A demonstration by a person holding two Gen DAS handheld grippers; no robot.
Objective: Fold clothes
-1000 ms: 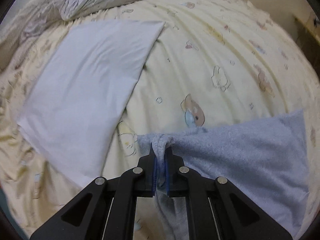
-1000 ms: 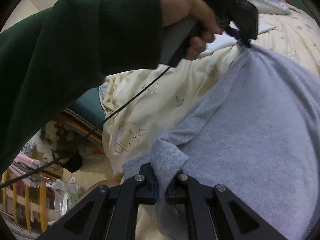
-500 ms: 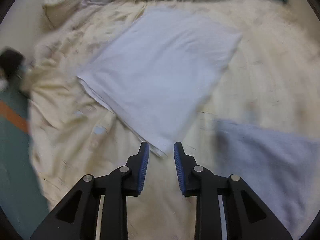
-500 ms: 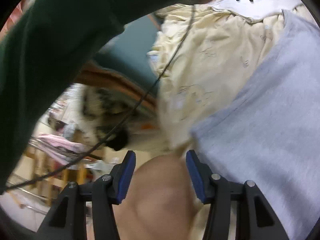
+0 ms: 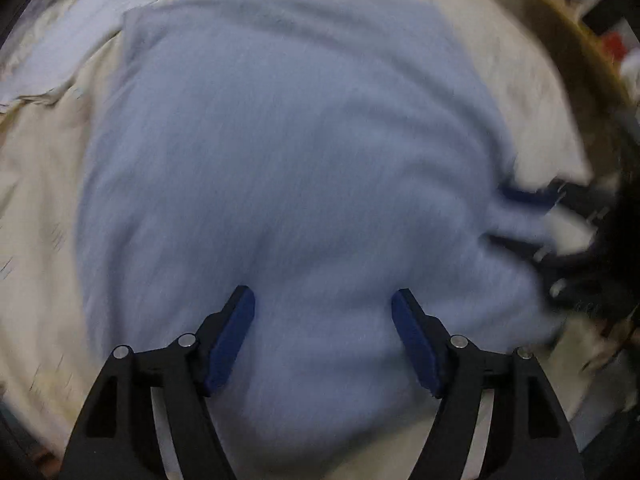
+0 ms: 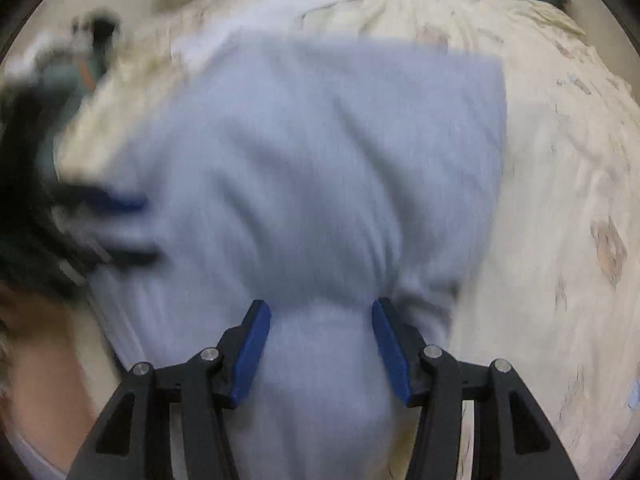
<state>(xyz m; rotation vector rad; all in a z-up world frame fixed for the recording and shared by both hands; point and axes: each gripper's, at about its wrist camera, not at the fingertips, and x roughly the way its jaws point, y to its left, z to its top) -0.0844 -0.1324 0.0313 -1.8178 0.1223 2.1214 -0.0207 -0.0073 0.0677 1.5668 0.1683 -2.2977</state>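
Observation:
A light blue fleecy garment [image 5: 288, 168] lies folded on the cream bed sheet [image 5: 36, 208], blurred by motion in both views. My left gripper [image 5: 323, 300] stands wide open over the garment's near edge, cloth passing between its blue pads [image 5: 230, 336]. My right gripper [image 6: 321, 308] is open too, with a raised bunch of the same garment [image 6: 320, 184] between its pads [image 6: 250, 348]. Each view shows the other gripper at the garment's side: the right gripper [image 5: 532, 216] at right in the left wrist view, the left gripper [image 6: 108, 224] at left in the right wrist view.
A folded white cloth [image 5: 68, 48] lies beyond the garment at the upper left of the left wrist view. The sheet [image 6: 568, 184] spreads to the right with faint cartoon prints. A bare knee [image 6: 44, 376] shows at lower left, and a wooden bed edge [image 5: 576, 48] at upper right.
Both grippers let go of the garment's corners a second ago, swung away, and now hover open over its near edge. The garment now lies folded over.

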